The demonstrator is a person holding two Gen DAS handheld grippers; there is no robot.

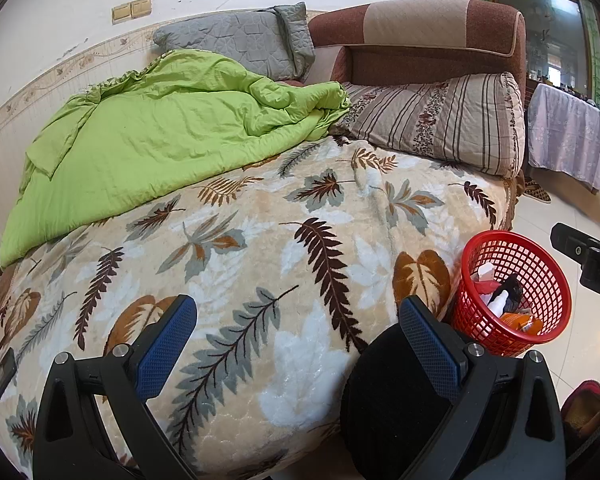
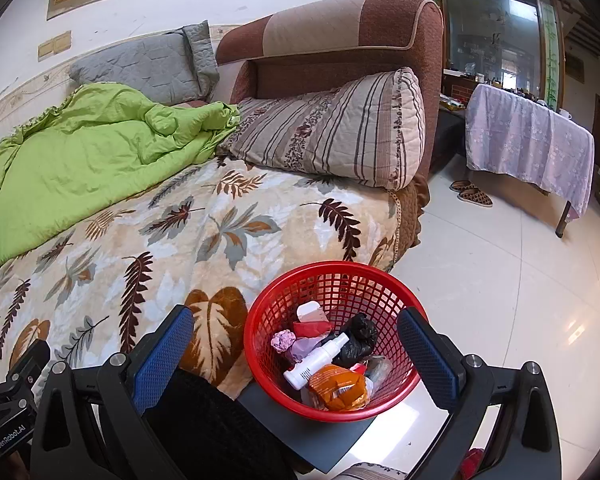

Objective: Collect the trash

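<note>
Red mesh basket (image 2: pixel 332 340) holding trash sits directly below right gripper (image 2: pixel 296 354); both grippers spread, empty; left gripper (image 1: pixel 298 344) over bed (image 1: pixel 260 240).

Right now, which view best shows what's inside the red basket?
The right wrist view. It looks down into the red basket, showing a white bottle, black bag and orange packet. The left wrist view shows the basket small and side-on near its right edge, its contents mostly hidden.
</note>
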